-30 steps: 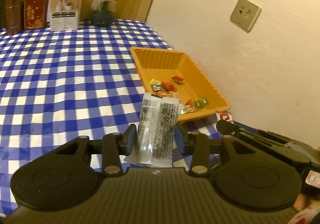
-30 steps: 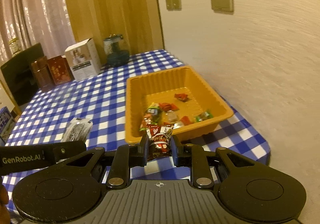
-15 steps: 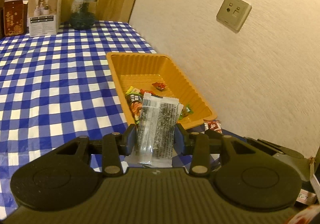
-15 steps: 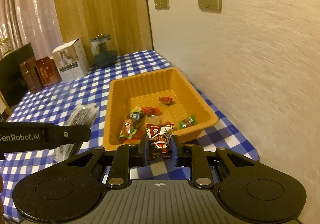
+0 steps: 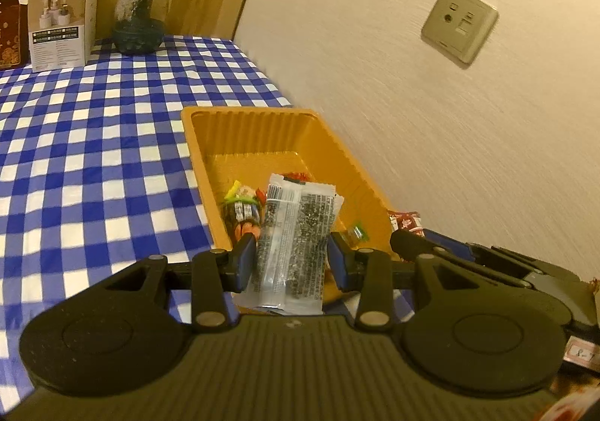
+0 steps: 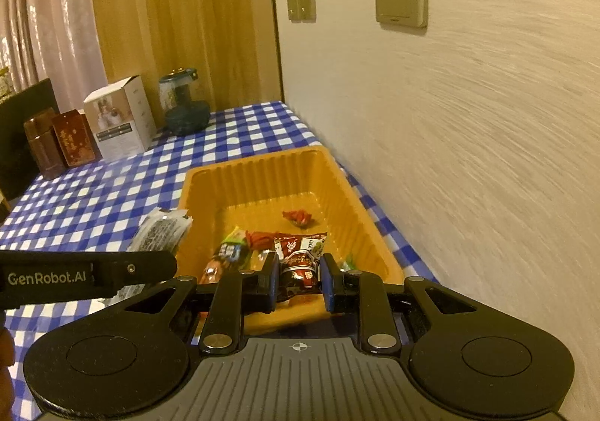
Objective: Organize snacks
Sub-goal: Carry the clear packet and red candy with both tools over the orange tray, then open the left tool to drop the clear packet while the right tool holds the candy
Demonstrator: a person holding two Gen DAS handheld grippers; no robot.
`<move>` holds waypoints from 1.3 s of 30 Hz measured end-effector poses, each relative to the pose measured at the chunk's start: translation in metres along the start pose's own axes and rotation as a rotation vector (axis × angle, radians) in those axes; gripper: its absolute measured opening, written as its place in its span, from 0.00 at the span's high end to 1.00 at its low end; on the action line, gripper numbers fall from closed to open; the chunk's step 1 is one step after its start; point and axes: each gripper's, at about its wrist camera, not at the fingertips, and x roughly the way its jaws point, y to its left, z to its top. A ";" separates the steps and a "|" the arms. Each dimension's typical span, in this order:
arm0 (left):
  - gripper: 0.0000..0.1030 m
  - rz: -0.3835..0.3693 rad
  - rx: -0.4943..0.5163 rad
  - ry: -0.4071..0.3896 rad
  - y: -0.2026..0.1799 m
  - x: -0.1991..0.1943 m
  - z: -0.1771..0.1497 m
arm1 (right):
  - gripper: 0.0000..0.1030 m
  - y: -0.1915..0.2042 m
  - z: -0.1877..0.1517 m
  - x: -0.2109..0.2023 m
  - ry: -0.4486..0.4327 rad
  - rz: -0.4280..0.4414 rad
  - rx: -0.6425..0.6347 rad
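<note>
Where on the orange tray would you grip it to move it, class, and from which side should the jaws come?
Grip the orange tray by its thin upright rim on the near short wall, coming from above with one jaw inside and one outside. The wall is narrow enough to pinch, the body is far too wide, and the far side lies close to the wall.

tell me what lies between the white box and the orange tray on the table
Only bare blue-checked tablecloth lies between the white box and the orange tray; the right wrist view shows it best.
</note>
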 end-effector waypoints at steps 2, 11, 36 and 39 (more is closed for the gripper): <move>0.64 0.004 0.001 -0.002 0.003 0.009 0.006 | 0.77 -0.002 0.004 0.009 0.000 0.002 -0.007; 0.63 0.031 -0.002 0.001 0.011 0.050 0.029 | 0.77 -0.007 0.023 0.055 0.016 0.007 -0.042; 0.61 0.044 -0.031 0.017 0.039 0.131 0.077 | 0.77 -0.013 0.059 0.123 0.058 0.013 -0.069; 0.47 0.050 -0.016 0.008 0.039 0.133 0.080 | 0.77 -0.013 0.059 0.125 0.064 0.015 -0.058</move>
